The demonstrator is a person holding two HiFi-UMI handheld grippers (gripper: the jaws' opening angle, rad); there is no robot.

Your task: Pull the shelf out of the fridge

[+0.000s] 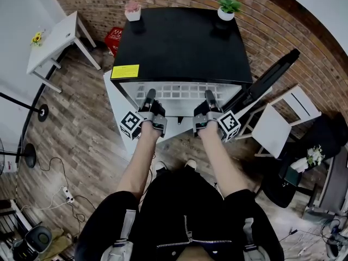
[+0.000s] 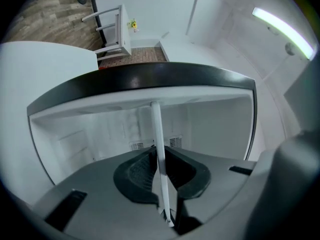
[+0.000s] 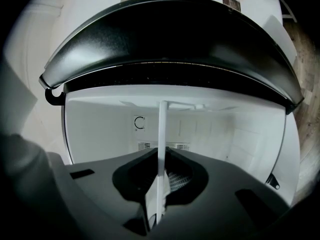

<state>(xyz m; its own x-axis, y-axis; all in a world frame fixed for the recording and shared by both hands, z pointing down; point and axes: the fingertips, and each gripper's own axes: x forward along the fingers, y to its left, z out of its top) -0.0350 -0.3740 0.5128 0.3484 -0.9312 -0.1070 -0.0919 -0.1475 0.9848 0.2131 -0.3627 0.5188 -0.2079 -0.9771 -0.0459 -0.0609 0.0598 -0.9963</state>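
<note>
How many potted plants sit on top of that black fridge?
2: a pink-flowered pot at the far left corner of the fridge top, a green plant at the far right. None appear hidden.

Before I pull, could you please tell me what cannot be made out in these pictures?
- Head view: the fridge top hides the shelf rear and how its sides are held.
- Head view: the yellow label print is too small to read.
- Left gripper view: the left gripper body hides everything below the shelf wire it clamps.
- Right gripper view: the right gripper body likewise hides the fridge floor.
</note>
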